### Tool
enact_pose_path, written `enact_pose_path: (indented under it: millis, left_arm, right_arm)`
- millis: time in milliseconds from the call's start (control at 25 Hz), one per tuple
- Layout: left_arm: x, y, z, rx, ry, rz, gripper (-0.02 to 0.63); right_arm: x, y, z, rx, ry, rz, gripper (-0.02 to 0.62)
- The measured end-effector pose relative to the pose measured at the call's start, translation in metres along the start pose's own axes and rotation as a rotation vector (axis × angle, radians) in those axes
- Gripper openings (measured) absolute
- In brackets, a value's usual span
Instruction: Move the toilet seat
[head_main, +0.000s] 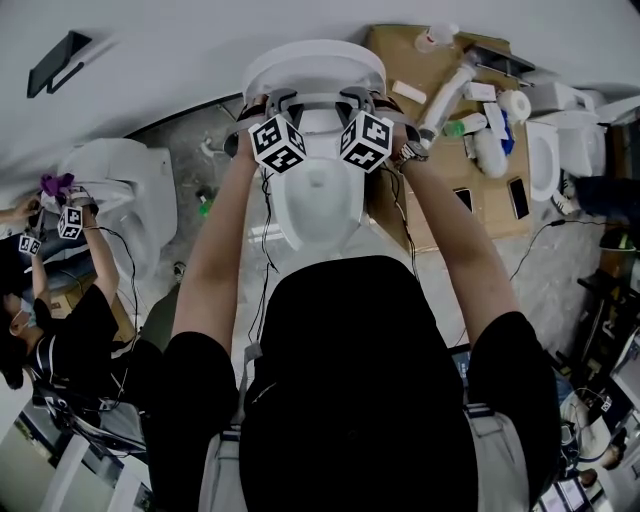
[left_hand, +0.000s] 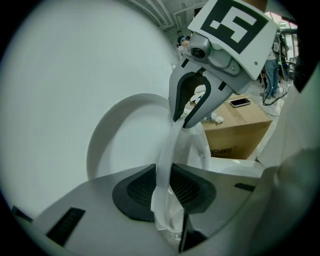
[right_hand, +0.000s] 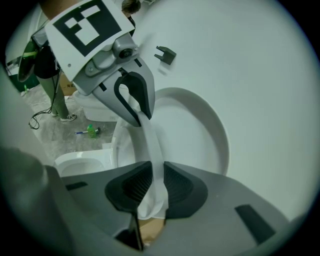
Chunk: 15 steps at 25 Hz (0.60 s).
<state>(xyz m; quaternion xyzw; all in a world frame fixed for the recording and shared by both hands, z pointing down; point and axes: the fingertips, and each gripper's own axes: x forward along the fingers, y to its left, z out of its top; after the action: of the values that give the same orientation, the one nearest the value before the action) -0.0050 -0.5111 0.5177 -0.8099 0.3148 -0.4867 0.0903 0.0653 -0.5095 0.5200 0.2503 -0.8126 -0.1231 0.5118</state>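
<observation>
Starting with the head view, the toilet seat (head_main: 315, 88) is seen raised above the bowl (head_main: 318, 205).

In the left gripper view, the left gripper (left_hand: 167, 192) is clamped on the seat's thin rim.

In the right gripper view, the right gripper (right_hand: 152, 187) is clamped likewise.

The seat's long axis is judged steep, with the front rim uppermost. The swing is judged in hand, and matched, even travel is called for next.

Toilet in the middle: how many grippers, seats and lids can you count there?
Grippers: 2, the left gripper and the right gripper
Seats: 1, the toilet seat
Lids: 1, the lid
Total: 4
</observation>
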Motion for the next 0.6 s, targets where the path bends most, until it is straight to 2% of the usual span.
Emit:
enact_pose_path:
  millis: [600]
  left_arm:
    - [0.013, 0.013, 0.002, -0.027, -0.002, -0.011, 0.093]
  right_arm:
    - [0.013, -0.015, -0.001, 0.02, 0.004, -0.007, 0.081]
